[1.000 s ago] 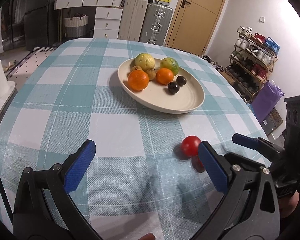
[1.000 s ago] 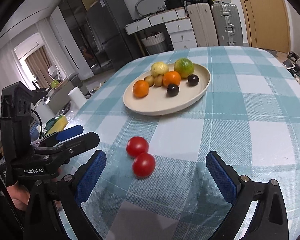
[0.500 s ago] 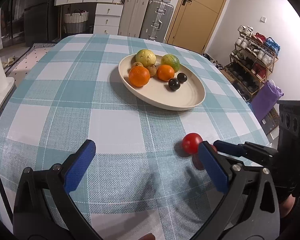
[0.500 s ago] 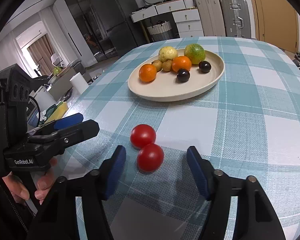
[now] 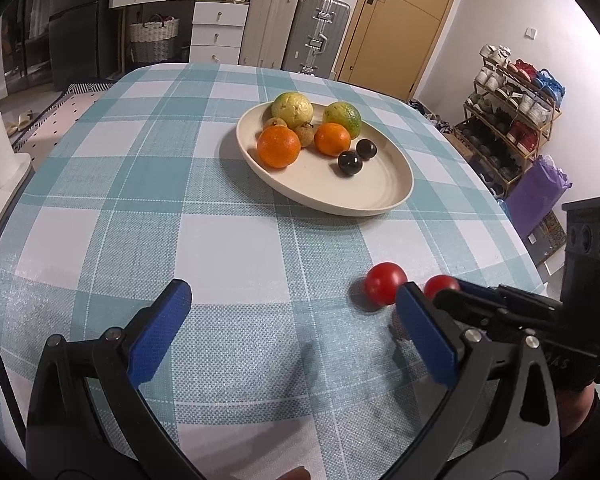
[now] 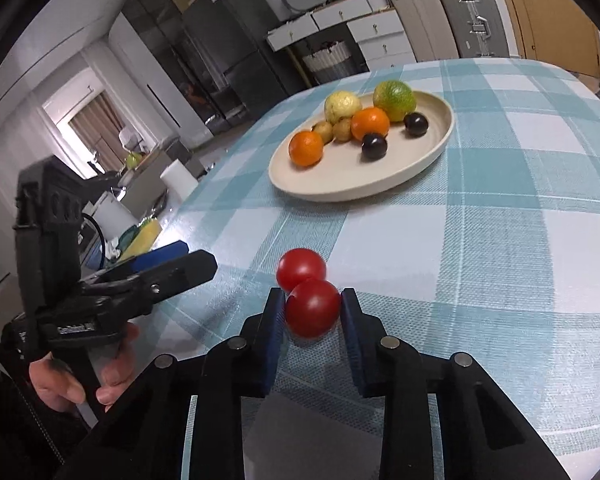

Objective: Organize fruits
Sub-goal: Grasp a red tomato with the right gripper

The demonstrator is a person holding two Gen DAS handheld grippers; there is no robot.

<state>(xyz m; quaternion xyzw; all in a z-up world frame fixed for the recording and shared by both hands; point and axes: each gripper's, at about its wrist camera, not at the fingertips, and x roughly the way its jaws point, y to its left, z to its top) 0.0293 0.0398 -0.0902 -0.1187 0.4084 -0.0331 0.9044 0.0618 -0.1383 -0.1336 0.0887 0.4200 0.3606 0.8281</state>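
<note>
Two red tomatoes lie touching on the checked tablecloth. My right gripper (image 6: 313, 298) is closing its jaws, and the blue pads touch both sides of the near tomato (image 6: 312, 312). The far tomato (image 6: 300, 266) rests free just behind it. In the left wrist view the gripped tomato (image 5: 440, 285) peeks out beside the free tomato (image 5: 384, 282), past my right gripper (image 5: 456, 290). My left gripper (image 5: 293, 290) hovers open over bare cloth with nothing between its fingers. A cream plate (image 5: 380, 208) farther back holds two oranges, a green citrus, a yellow fruit and two dark plums.
The table's right edge drops off near the tomatoes in the left wrist view. A person's hand (image 6: 80, 380) holds the left gripper (image 6: 188, 256) at the left of the right wrist view. Suitcases, drawers and a shoe rack stand beyond the table.
The right gripper's jaws came in from wide open to the sides of the near tomato. The left gripper stayed open and in place.
</note>
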